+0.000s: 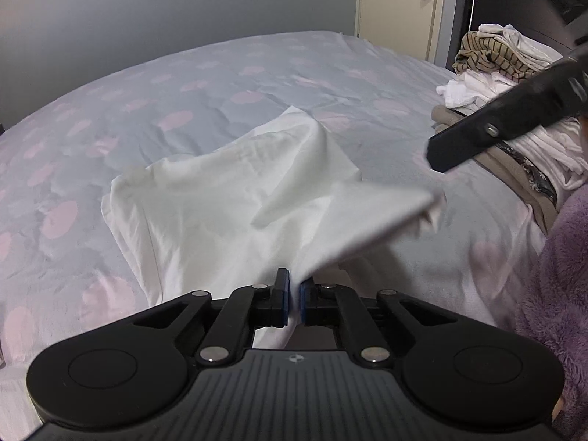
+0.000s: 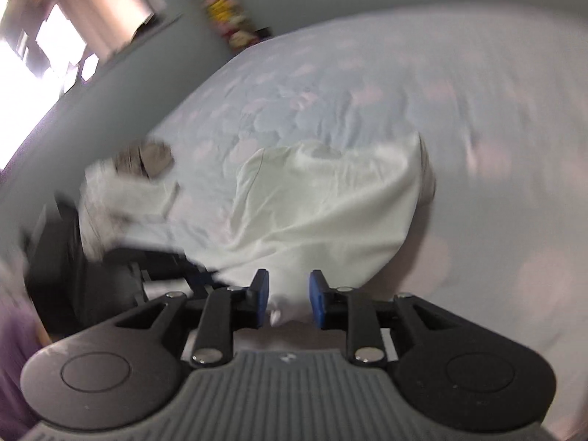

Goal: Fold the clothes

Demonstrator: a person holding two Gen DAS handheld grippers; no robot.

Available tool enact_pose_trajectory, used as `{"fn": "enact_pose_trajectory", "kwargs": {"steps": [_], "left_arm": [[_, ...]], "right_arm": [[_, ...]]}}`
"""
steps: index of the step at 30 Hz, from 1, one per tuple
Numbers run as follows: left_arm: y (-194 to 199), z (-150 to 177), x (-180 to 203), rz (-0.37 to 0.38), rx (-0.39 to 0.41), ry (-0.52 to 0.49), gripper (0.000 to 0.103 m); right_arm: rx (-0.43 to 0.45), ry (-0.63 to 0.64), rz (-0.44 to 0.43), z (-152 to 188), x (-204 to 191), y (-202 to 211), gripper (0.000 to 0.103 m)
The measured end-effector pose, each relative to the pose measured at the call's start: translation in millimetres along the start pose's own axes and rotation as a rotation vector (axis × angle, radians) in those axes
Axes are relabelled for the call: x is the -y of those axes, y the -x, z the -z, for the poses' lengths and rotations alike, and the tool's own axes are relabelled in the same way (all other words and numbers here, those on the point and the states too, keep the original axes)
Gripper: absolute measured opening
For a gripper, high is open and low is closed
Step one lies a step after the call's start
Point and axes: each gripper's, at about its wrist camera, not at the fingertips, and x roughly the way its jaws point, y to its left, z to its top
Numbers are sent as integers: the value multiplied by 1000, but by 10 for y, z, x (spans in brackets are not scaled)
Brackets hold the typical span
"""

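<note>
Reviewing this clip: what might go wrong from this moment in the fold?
1. The left gripper pinches only a thin edge of the white garment, so a pull may slip it free.
2. The right gripper is open around a bunch of cloth; closing now may catch several layers.
3. The right gripper hovers near the pile of clothes and may knock it.

No readable txt or nos. Only a small round logo mark on left gripper [image 1: 293,290] body, just behind fingers; poss. same on right gripper [image 2: 288,299], blurred.
</note>
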Motion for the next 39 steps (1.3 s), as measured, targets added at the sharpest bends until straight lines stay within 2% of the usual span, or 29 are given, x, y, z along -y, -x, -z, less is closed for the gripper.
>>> {"fn": "enact_pose_trajectory", "kwargs": {"steps": [5, 10, 15, 17, 18, 20, 21, 22, 24, 27, 31, 39], "left_arm": [[-1, -85, -42, 11, -23, 1, 3], [-1, -137, -92, 28, -38, 15, 3], [16, -165, -147, 51, -42, 31, 3], [26, -162, -158, 56, -39, 26, 3], [33, -157, -163, 58, -36, 24, 3], [47, -140, -166, 55, -23, 14, 3], [58, -128, -167, 52, -13, 5, 4], [88, -107, -167, 43, 6, -4, 5], [165, -57, -167, 22, 52, -22, 18], [322, 58, -179, -39, 115, -22, 30], [555, 299, -202, -115, 155, 1, 35], [638, 676, -138, -123, 110, 22, 35]], "right_arm": [[30, 378, 151, 170, -444, 18, 45], [31, 765, 313, 585, -871, -254, 60], [25, 1034, 492, 920, -1026, -690, 58], [20, 1121, 545, 997, -1002, -840, 50], [15, 1155, 567, 1025, -985, -904, 43], [23, 1165, 571, 978, -948, -917, 24], [28, 1170, 573, 954, -930, -924, 11], [33, 1164, 570, 877, -917, -890, 9], [47, 1147, 563, 696, -894, -812, 9], [47, 1144, 524, 359, -892, -709, 9], [13, 1154, 454, -16, -920, -701, 9], [-35, 1140, 408, -405, -1146, -829, 9]]}}
